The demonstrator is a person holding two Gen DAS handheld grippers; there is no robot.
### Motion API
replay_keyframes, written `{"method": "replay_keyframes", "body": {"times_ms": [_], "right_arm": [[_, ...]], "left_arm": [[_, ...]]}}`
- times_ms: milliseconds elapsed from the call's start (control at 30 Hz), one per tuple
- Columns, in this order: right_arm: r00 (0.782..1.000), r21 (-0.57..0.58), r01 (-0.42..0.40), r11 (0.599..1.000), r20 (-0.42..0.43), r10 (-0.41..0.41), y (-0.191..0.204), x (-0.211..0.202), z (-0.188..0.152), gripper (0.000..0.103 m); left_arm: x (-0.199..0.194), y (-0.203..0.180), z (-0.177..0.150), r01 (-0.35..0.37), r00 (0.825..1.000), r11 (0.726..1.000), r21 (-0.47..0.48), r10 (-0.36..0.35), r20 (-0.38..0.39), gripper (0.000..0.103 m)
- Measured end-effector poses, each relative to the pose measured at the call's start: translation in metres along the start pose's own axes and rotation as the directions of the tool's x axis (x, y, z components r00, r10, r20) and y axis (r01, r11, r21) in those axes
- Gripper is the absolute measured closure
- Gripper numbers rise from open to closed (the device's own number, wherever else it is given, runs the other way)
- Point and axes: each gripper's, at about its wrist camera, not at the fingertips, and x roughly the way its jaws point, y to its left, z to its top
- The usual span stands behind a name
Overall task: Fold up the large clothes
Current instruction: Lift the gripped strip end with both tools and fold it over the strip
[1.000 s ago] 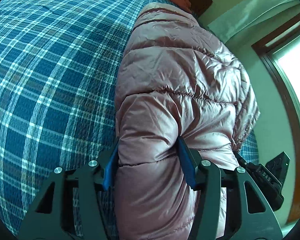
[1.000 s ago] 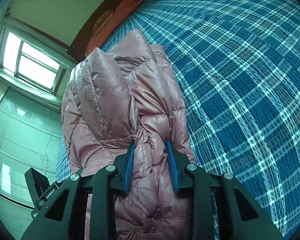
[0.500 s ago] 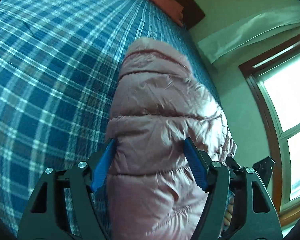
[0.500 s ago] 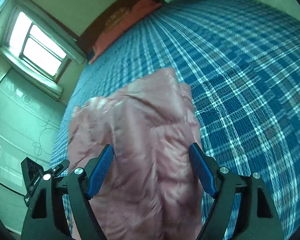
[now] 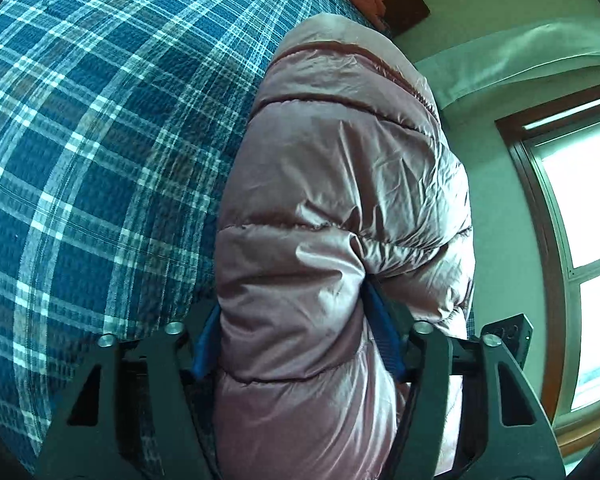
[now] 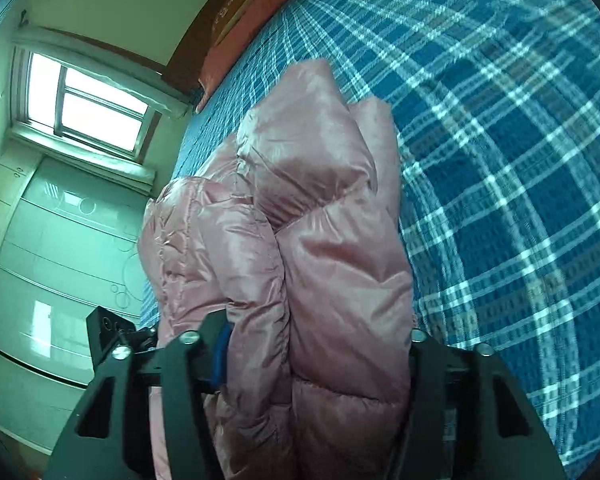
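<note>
One pink puffer jacket (image 5: 340,208) is seen bunched into a thick bundle in the centre of both views, on a blue plaid bed (image 5: 100,160); the fold is judged partly made, with flattening and tidying left. It is pinched by two grippers: the left gripper (image 5: 296,340) and right gripper (image 6: 316,352) are each clamped on padded layers at lower centre.

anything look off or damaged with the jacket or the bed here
Nothing stands out. The pink puffer jacket is bunched between the fingers of the left gripper and the right gripper, with no tear or stain showing. The blue plaid bedcover lies smooth.
</note>
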Motion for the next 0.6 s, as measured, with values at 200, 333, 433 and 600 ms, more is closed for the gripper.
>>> {"method": "replay_keyframes", "body": {"times_ms": [200, 333, 433, 600], "right_arm": [[0.993, 0.084, -0.122, 0.989, 0.020, 0.120, -0.010, -0.002, -0.010, 0.071], [0.985, 0.078, -0.167, 0.983, 0.059, 0.162, 0.001, -0.009, -0.025, 0.076], [0.974, 0.083, -0.222, 0.972, 0.074, 0.216, 0.017, -0.001, -0.028, 0.078], [0.955, 0.056, -0.293, 0.954, 0.069, 0.289, 0.053, 0.025, -0.009, 0.078]], "left_arm": [[-0.004, -0.007, -0.015, 0.017, 1.000, 1.000, 0.026, -0.017, 0.016, 0.067], [-0.021, -0.011, -0.016, 0.035, 0.998, 0.999, 0.027, -0.036, 0.044, 0.076], [-0.040, -0.008, -0.010, 0.043, 0.996, 0.999, 0.033, -0.045, 0.072, 0.077], [-0.069, 0.001, 0.021, 0.024, 0.991, 0.999, 0.047, -0.030, 0.134, 0.077]]}}
